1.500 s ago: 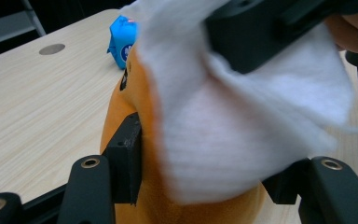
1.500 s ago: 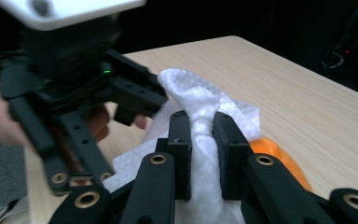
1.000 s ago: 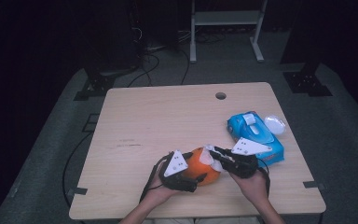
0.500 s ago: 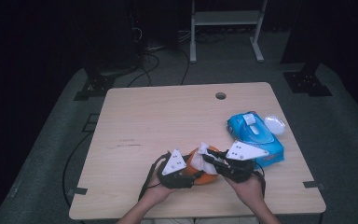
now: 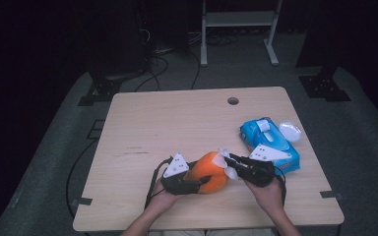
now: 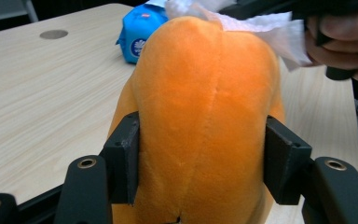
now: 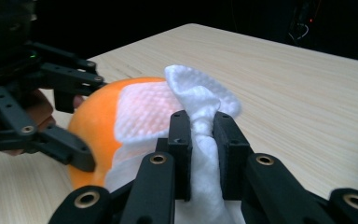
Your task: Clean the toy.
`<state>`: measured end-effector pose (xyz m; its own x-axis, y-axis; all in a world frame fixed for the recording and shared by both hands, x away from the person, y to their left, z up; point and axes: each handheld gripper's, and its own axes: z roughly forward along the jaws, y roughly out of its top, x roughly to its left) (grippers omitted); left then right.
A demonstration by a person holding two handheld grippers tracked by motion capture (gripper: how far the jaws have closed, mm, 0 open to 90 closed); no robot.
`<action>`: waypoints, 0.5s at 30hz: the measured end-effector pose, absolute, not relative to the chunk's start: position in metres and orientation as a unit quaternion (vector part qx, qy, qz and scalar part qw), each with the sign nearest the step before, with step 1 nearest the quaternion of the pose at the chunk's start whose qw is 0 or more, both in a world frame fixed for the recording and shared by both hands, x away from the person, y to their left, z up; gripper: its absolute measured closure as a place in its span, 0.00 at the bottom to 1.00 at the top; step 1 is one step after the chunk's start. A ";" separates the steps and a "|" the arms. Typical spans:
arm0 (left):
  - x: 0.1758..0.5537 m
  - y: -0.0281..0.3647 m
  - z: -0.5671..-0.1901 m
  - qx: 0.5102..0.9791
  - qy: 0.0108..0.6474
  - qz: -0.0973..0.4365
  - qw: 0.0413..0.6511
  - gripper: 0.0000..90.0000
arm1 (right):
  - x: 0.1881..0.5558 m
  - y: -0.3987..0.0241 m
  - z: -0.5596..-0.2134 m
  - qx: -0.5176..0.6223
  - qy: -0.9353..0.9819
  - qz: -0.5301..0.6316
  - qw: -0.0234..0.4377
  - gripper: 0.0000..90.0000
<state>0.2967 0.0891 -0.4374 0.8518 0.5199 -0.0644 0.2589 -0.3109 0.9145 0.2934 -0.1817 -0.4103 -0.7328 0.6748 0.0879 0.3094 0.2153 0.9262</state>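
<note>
So the soft orange plush toy, kind of pumpkin-shaped (image 5: 208, 172), sits near the front edge of the light wooden table (image 5: 177, 123), and the left gripper (image 6: 200, 154) has just closed its jaws on it, pads pressing into both flanks. The right gripper (image 7: 200, 140) is pinching a crumpled white tissue (image 7: 200, 100) tight between its jaws. What matters: the tissue lies draped on the toy's far top end, the end facing the right hand, so the plush's long axis runs from one gripper toward the other. I'd guess the wipe runs along that axis. The blue tissue pack (image 5: 270, 142) sits just beyond the right hand.
</note>
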 end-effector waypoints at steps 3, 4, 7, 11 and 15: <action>0.298 0.092 -0.439 0.796 0.254 0.112 0.538 0.43 | 0.292 -0.179 -0.410 0.320 0.760 0.539 0.171 0.86; 0.299 0.092 -0.439 0.795 0.255 0.111 0.538 0.43 | 0.292 -0.179 -0.411 0.321 0.758 0.543 0.167 0.86; 0.299 0.093 -0.439 0.792 0.261 0.107 0.541 0.43 | 0.292 -0.178 -0.411 0.322 0.757 0.544 0.167 0.86; 0.302 0.096 -0.440 0.784 0.276 0.095 0.548 0.42 | 0.290 -0.176 -0.410 0.319 0.757 0.546 0.165 0.86; 0.303 0.097 -0.441 0.780 0.284 0.091 0.551 0.42 | 0.287 -0.172 -0.408 0.310 0.760 0.546 0.167 0.86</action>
<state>0.3034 0.0968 -0.4409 0.8224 0.5427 -0.1707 0.3422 -0.2322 0.9105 0.2870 -0.1722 -0.4079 -0.7524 0.6533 0.0836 0.2882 0.2124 0.9337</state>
